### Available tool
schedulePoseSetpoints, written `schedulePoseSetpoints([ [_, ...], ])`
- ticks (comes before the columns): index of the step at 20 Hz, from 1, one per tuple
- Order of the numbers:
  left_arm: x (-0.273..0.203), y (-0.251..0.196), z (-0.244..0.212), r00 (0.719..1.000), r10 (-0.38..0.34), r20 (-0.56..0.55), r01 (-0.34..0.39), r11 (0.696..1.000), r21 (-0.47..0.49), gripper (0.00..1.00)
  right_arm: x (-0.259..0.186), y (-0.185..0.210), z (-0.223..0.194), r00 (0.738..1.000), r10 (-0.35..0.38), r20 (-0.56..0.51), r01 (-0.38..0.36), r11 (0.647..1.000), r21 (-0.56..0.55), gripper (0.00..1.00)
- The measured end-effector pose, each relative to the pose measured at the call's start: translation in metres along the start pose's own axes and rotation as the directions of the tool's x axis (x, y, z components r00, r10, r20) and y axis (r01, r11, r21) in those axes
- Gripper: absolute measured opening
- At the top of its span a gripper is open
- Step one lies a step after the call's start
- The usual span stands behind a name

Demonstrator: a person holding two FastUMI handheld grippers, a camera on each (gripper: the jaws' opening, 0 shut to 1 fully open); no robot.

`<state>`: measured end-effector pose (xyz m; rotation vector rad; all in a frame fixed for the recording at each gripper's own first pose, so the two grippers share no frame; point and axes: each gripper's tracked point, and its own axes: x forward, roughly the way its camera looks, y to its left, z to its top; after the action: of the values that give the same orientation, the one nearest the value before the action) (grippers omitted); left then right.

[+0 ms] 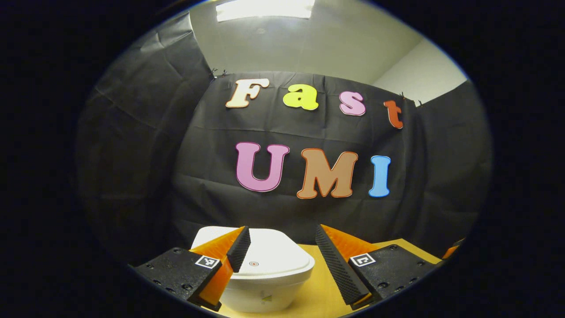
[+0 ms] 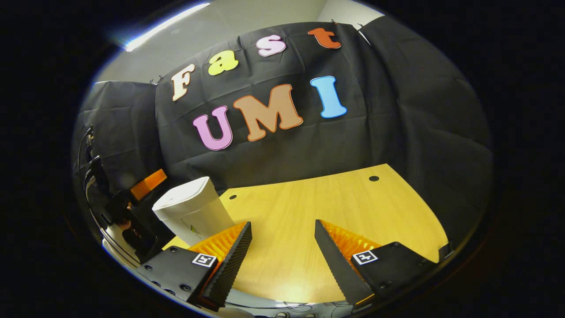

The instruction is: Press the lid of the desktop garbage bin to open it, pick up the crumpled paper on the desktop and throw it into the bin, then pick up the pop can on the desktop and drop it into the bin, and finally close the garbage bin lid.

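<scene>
Left hand-held gripper (image 1: pixel 282 260) hangs just above the white bin (image 1: pixel 265 274), its fingers spread wide and grasping nothing — one finger (image 1: pixel 238 249) shows in front of the closed lid (image 1: pixel 273 256), the other out over bare wood. On that lid a small round mark sits near the front edge. The bin stands upright on the yellow wooden bench (image 1: pixel 318 291), close to the black cloth wall (image 1: pixel 132 154).

Right hand-held gripper (image 2: pixel 282 251) is likewise released, fingers well apart over bare bench (image 2: pixel 335 198). In the right gripper view the bin (image 2: pixel 192 214) stands to the left, lid down, with the left hand-held gripper (image 2: pixel 141 207) just beside it on its far side — whether they touch cannot be told. Two small dark holes mark the bench near the wall.
</scene>
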<state>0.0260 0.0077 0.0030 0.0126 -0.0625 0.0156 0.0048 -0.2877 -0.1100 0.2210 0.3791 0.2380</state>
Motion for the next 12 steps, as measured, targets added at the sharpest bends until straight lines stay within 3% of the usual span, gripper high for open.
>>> schedulePoseSetpoints([
  [5, -0.023, -0.010, -0.015, 0.998, -0.051, -0.043, 0.053, 0.997, 0.055, 0.93, 0.006, 0.013, -0.013, 1.000, 0.001, -0.011, 0.000, 0.999, 0.047, 0.96],
  [6, -0.024, -0.016, -0.015, 0.997, -0.070, -0.043, 0.072, 0.996, 0.057, 0.92, 0.007, 0.015, -0.012, 1.000, -0.001, -0.009, 0.001, 0.999, 0.049, 0.92],
  [12, -0.023, -0.046, -0.033, 0.981, -0.174, -0.090, 0.175, 0.984, 0.007, 0.92, 0.004, 0.025, -0.018, 1.000, -0.020, 0.002, 0.020, 0.998, 0.060, 0.96],
])
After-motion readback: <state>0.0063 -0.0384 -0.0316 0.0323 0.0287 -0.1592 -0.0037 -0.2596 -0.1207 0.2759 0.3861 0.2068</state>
